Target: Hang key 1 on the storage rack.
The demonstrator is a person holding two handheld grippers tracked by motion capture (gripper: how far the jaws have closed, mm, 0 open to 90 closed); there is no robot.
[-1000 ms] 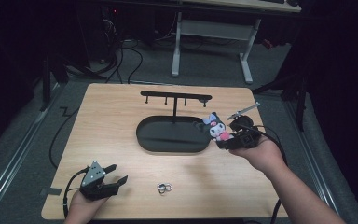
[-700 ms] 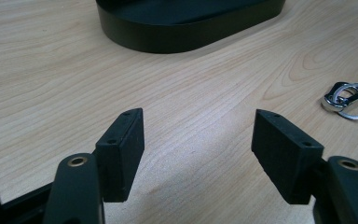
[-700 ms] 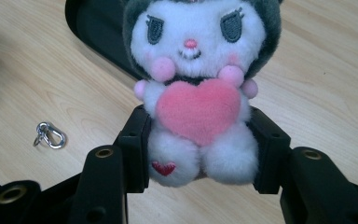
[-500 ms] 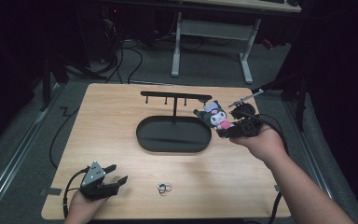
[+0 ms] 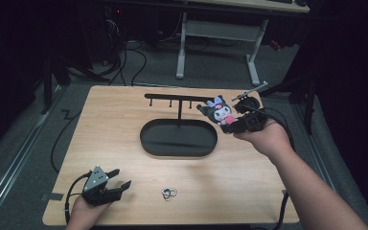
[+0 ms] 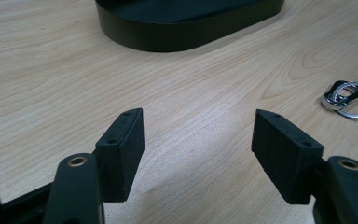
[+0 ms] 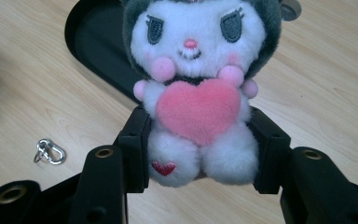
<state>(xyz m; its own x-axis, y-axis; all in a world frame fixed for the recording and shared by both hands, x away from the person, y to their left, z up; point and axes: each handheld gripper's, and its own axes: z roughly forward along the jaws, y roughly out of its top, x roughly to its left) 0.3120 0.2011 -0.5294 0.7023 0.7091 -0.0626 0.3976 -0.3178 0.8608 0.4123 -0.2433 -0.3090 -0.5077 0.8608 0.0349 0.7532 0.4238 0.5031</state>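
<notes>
Right tongs [image 7: 200, 158] grip a plush doll [image 7: 198, 88]; no readable writing.

Left tool [image 6: 198, 140] agape, right tool [image 7: 200, 154] clamped.

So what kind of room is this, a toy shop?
Probably a lab or workshop, not a shop: a light wooden table stands in a dark room, black cables trail over the grey floor, and a white-legged desk stands behind.
</notes>
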